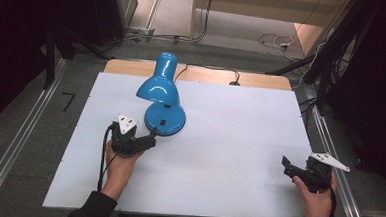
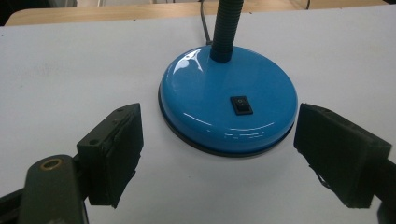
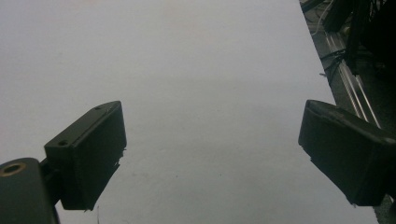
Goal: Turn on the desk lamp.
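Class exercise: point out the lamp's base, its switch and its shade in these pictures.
lamp base (image 2: 201,100): left gripper view, its glossy blue top.
switch (image 2: 241,104): left gripper view, the black rocker's middle.
lamp shade (image 1: 154,89): high view, its blue outer dome.

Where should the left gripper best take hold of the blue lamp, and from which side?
Probably the black neck, approached from the person's side over the base. The base looks about as wide as the left gripper opens, and it is smooth and domed.
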`<state>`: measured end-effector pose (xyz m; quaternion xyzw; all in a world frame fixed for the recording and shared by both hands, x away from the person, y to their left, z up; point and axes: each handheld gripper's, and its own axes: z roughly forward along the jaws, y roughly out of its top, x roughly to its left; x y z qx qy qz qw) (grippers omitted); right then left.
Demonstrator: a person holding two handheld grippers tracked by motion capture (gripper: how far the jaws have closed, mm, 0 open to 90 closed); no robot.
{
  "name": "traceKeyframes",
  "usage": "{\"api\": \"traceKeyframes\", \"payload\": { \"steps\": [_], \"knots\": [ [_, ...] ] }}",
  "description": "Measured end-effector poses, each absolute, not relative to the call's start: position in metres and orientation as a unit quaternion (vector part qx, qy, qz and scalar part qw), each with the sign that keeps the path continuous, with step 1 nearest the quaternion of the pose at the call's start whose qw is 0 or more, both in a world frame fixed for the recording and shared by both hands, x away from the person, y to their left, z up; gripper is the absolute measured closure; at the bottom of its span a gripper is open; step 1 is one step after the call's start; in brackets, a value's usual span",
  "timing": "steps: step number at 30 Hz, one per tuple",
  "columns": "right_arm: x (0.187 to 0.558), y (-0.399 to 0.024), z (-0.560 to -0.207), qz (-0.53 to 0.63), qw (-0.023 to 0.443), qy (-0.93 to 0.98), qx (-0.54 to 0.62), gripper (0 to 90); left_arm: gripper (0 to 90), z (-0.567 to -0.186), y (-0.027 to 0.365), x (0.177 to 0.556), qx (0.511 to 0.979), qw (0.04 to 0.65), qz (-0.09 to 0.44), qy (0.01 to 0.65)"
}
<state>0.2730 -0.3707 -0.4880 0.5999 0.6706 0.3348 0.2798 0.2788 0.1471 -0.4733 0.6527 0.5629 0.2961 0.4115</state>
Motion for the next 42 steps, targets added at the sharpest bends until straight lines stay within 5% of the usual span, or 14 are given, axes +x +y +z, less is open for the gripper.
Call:
{"api": "traceKeyframes", "payload": {
  "steps": [42],
  "knots": [
    [0.273, -0.369, -0.489, 0.331, 0.277, 0.675, 0.599, 6.0, 26.7, -0.480, 0.127, 0.313, 0.662, 0.399, 0.301, 0.559]
  ]
}}
